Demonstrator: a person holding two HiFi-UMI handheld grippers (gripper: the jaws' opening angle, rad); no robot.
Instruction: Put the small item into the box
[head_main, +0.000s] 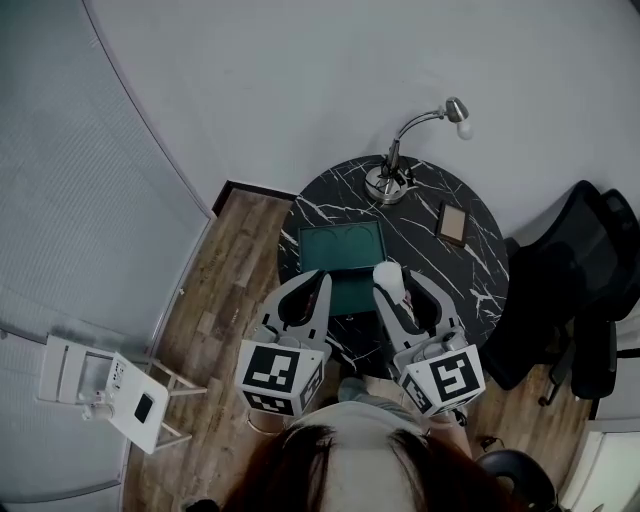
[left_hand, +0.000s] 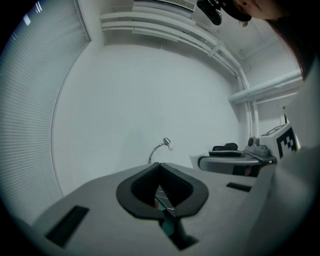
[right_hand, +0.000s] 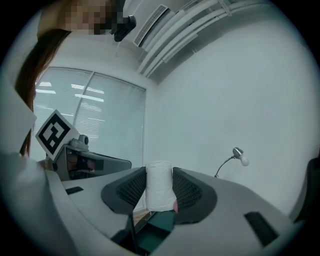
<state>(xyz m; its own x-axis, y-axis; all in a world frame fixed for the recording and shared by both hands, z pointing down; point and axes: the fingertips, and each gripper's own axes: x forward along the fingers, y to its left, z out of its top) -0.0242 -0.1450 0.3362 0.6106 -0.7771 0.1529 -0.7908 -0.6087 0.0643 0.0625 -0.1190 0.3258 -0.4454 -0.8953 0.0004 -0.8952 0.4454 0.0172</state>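
Squarely between its pads, the right gripper (right_hand: 160, 175) clamps an upright white roll (right_hand: 159, 192), held just over the near right corner of the open green box (head_main: 340, 248) on the black marble table (head_main: 470, 275). Alongside, the left gripper (left_hand: 159, 167) has its jaws together on nothing, tips toward the box. A desk lamp (head_main: 400, 165) stands beyond.
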